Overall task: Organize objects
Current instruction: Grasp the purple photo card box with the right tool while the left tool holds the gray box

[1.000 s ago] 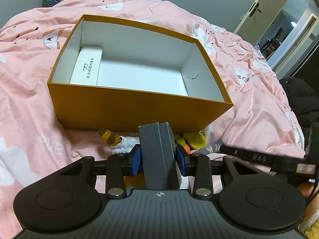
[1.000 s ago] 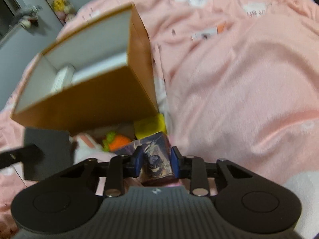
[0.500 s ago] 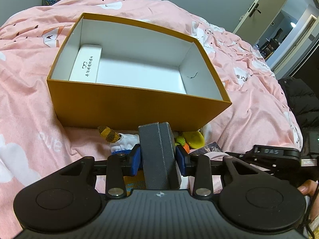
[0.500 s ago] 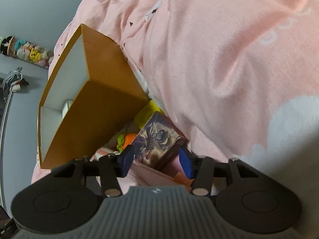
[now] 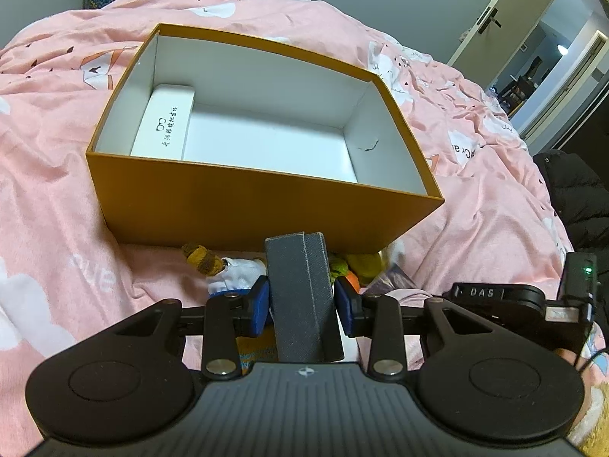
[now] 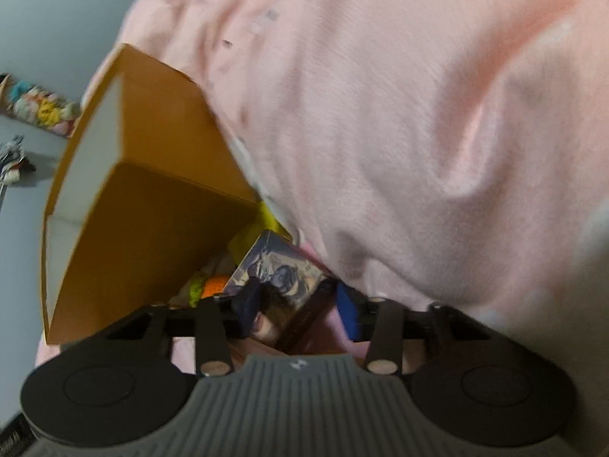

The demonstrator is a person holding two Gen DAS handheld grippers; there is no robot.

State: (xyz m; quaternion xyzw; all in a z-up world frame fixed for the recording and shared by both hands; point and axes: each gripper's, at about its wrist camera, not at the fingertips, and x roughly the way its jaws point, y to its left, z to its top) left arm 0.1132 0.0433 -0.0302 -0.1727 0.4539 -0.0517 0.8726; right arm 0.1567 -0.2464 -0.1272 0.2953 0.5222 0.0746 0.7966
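Grey case (image 5: 300, 297) clamped in left jaws; picture box (image 6: 281, 270) between closing right jaws

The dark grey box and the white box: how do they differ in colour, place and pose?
The dark grey box has a plain textured cover; the white box carries dark printed characters. The grey one stands on end, gripped in the left claw outside the orange box; the white one lies flat inside it, against its left wall. Both are slim and rectangular.
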